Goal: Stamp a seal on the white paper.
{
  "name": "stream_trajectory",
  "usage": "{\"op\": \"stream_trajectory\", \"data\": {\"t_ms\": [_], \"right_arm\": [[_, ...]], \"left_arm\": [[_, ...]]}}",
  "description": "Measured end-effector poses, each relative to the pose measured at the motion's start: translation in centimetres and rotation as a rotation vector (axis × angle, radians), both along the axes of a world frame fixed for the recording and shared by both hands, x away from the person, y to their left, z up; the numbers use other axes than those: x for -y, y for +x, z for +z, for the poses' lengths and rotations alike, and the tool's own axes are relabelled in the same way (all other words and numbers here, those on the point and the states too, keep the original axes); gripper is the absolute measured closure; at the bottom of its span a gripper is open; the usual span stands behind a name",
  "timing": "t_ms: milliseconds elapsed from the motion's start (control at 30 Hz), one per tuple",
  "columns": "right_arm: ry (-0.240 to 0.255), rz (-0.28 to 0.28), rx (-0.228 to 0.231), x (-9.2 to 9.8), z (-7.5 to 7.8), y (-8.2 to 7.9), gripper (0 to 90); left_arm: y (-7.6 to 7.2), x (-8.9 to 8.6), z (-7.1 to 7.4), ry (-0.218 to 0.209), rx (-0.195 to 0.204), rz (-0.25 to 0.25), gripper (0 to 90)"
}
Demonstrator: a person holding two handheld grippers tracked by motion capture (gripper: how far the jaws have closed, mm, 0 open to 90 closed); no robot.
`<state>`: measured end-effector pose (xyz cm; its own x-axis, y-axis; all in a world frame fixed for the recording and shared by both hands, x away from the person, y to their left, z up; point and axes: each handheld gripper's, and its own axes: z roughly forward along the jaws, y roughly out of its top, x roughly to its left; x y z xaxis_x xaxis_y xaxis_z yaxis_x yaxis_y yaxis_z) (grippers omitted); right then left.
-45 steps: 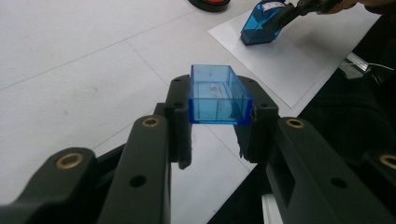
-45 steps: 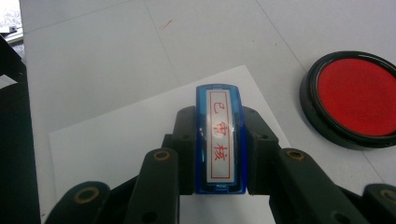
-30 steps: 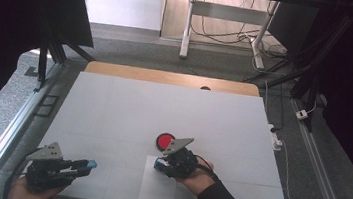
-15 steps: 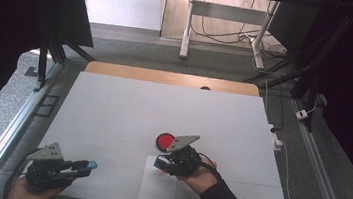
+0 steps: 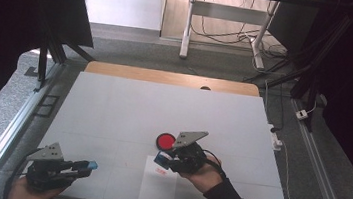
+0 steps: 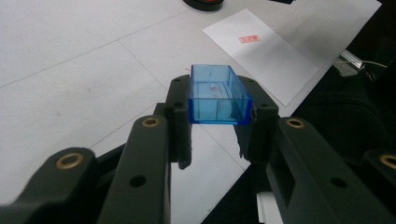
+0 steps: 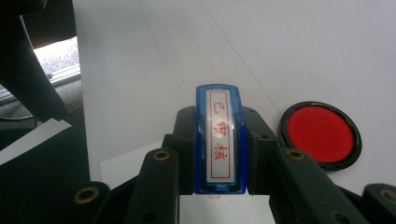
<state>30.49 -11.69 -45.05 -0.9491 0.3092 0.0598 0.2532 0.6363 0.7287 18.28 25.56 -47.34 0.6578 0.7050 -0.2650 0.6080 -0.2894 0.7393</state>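
Gripping a clear blue plastic cap, box-shaped and hollow, your left gripper has its fingers clamped on its two long sides near the counter's seven o'clock corner. Your right gripper pinches a blue stamp, its slim rounded body labelled with red characters, above a white sheet of paper at six o'clock. That sheet bears a small red imprint. A round black-rimmed ink pad with a flat red face lies just at one o'clock of the stamp. Black fingers hide the stamp's underside. Matte white panels cover the counter; grey carpet and cables lie beyond twelve o'clock.
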Motion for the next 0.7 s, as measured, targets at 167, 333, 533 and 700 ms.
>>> {"op": "stream_trajectory", "data": {"t_ms": [167, 333, 533, 700], "right_arm": [[0.026, 0.01, 0.017, 0.2, 0.7, -0.2, 70.5], [0.035, 0.028, 0.035, 0.3, 1.2, -0.4, 70.5], [0.055, 0.028, 0.033, 0.4, 1.7, -0.5, 70.5], [0.078, 0.024, 0.035, 0.7, 2.3, -0.7, 70.5]], "left_arm": [[0.0, 0.1, 0.1, 0.003, 0.008, -0.007, 68.2], [0.0, 0.3, 0.2, 0.01, 0.017, -0.014, 68.2], [0.0, 0.3, 0.2, 0.009, 0.02, -0.016, 68.2], [0.0, 0.3, 0.2, 0.008, 0.019, -0.017, 68.1]]}}
